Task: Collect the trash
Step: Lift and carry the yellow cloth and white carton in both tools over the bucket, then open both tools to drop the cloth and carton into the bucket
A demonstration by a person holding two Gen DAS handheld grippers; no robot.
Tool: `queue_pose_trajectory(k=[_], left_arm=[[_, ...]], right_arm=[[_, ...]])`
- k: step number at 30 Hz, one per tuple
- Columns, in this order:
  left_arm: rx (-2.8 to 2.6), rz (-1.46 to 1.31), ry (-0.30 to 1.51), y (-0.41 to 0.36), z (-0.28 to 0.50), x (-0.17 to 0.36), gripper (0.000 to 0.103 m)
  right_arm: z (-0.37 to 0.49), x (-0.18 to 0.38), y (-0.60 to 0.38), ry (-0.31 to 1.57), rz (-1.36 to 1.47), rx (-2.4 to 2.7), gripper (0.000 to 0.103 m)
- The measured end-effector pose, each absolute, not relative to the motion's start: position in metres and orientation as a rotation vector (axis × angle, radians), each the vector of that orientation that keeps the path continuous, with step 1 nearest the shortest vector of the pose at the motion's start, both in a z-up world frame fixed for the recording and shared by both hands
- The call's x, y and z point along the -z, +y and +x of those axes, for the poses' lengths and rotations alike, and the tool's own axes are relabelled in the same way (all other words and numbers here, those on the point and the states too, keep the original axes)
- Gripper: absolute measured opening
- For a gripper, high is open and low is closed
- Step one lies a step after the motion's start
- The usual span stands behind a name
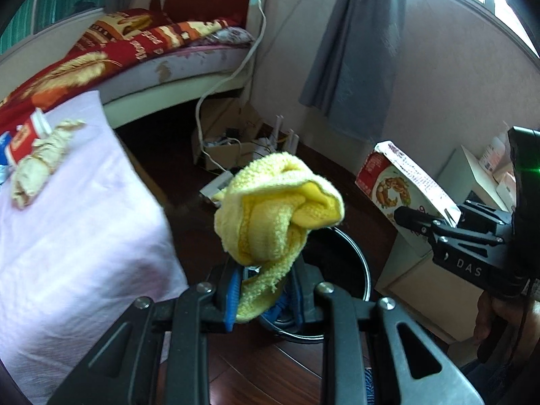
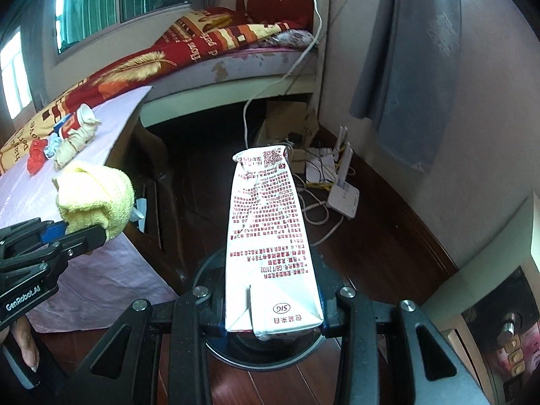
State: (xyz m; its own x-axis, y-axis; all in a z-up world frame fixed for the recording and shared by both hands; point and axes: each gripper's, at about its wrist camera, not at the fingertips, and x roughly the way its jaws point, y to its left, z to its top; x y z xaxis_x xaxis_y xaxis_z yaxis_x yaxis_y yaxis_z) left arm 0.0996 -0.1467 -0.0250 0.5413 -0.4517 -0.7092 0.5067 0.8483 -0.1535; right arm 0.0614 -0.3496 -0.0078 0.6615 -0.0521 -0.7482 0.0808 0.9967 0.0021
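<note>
My left gripper (image 1: 266, 290) is shut on a crumpled yellow cloth (image 1: 276, 209) and holds it over the black round bin (image 1: 354, 263) on the floor. The cloth also shows in the right wrist view (image 2: 94, 199). My right gripper (image 2: 273, 307) is shut on a white milk carton (image 2: 270, 229) with red print, above the bin's rim (image 2: 206, 270). The carton also shows in the left wrist view (image 1: 401, 185). More trash lies on the pink-covered table (image 1: 67, 236): a red paper cup (image 2: 76, 119), a beige crumpled rag (image 1: 40, 162), and red and blue scraps (image 2: 40, 155).
A bed (image 1: 168, 64) with a red patterned blanket stands behind. White routers (image 2: 341, 189), cables and a cardboard box (image 1: 229, 135) lie on the dark wood floor by the wall. A grey curtain (image 1: 361, 50) hangs at the right. A low cabinet (image 2: 499, 303) is at the right.
</note>
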Motion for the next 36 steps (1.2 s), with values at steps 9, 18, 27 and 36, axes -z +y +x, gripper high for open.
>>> queue_pose_trajectory(k=[9, 18, 27, 36], left_arm=[[0.638, 0.114, 0.901, -0.181, 0.100, 0.058, 0.027], [0.667, 0.142, 0.987, -0.201, 0.115, 0.093, 0.027], [0.703, 0.153, 1.067, -0.214, 0.129, 0.124, 0.027], [0.560, 0.155, 1.050, -0.195, 0.136, 0.136, 0.090]], right_arm=[[0.051, 0.038, -0.373, 0.911, 0.054, 0.070, 0.039], [0.067, 0.088, -0.374, 1.014, 0.030, 0.028, 0.039], [0.083, 0.122, -0.371, 1.081, 0.018, -0.027, 0.039], [0.088, 0.145, -0.384, 1.107, -0.053, 0.102, 0.103]])
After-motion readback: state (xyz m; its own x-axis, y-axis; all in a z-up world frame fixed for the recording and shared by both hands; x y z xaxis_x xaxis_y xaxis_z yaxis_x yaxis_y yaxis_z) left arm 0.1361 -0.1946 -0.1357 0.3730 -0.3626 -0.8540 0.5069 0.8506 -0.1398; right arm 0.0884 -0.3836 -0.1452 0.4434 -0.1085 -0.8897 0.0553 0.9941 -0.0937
